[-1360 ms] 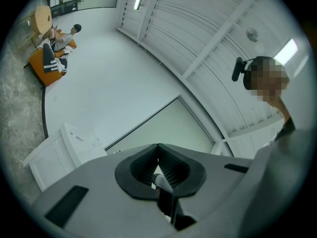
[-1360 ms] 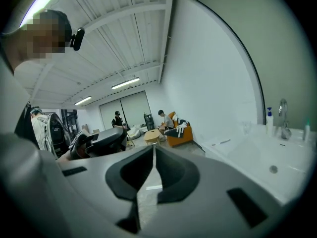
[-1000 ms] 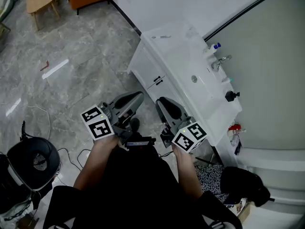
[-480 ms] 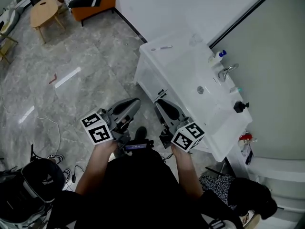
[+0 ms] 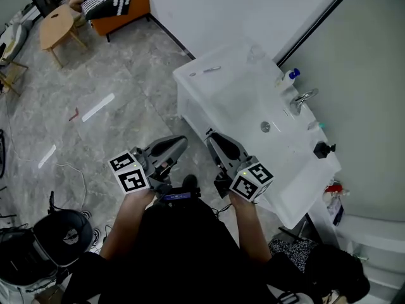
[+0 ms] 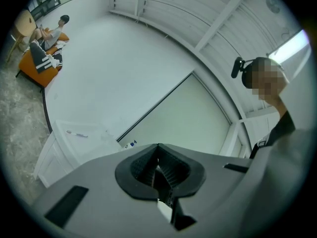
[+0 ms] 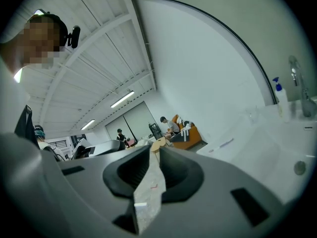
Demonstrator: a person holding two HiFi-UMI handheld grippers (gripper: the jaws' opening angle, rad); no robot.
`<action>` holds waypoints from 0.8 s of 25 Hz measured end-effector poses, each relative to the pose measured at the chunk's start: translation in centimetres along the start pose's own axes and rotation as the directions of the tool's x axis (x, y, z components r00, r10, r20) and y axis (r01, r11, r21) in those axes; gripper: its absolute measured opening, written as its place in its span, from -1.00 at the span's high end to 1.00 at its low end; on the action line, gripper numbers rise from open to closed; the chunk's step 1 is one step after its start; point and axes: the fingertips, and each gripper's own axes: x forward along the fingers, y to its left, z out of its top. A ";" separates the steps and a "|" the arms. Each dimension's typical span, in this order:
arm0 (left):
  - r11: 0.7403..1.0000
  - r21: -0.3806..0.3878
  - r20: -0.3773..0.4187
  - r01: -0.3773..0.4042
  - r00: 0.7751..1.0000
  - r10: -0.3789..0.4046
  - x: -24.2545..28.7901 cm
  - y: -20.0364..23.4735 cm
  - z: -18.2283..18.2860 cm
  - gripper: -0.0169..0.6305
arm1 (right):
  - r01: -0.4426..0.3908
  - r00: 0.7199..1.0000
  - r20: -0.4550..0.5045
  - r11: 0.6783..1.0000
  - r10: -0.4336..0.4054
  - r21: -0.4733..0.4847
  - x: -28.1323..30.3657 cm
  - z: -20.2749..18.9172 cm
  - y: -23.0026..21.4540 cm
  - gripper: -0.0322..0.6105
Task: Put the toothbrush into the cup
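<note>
White vanity counter [image 5: 221,87] carries a faucet [image 5: 302,99] and a spray bottle [image 5: 288,76]. Orange sofa [image 5: 130,5] and round wooden table [image 5: 56,21] stand well apart on the grey tiled floor [image 5: 126,68].

Left gripper [image 5: 181,142] and right gripper [image 5: 212,137] are side by side, roughly level, pointing forward — left jaws together, right jaws slightly apart, both empty.

Toothbrush [image 5: 212,69] tiny, details unclear; cup [image 5: 255,54] barely discernible.
</note>
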 end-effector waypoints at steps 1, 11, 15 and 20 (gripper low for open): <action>1.000 0.001 -0.010 -0.004 1.000 0.004 0.5 0.1 -0.2 0.92 | -0.005 1.000 0.005 1.000 0.005 0.005 -0.1 0.2 -0.4 0.74; 1.000 0.004 -0.073 -0.017 0.997 0.017 5.3 0.3 -1.2 0.92 | -0.010 0.999 0.052 1.000 0.008 0.026 -1.7 2.1 -4.1 0.74; 1.000 0.017 -0.096 0.002 0.995 0.000 6.8 0.2 -1.2 0.92 | -0.005 0.997 0.077 1.000 0.003 0.024 -2.1 2.9 -5.1 0.74; 1.000 0.014 -0.114 0.014 0.993 -0.012 8.2 1.0 -0.9 0.92 | 0.014 0.996 0.087 1.000 -0.016 0.024 -2.1 3.5 -6.4 0.74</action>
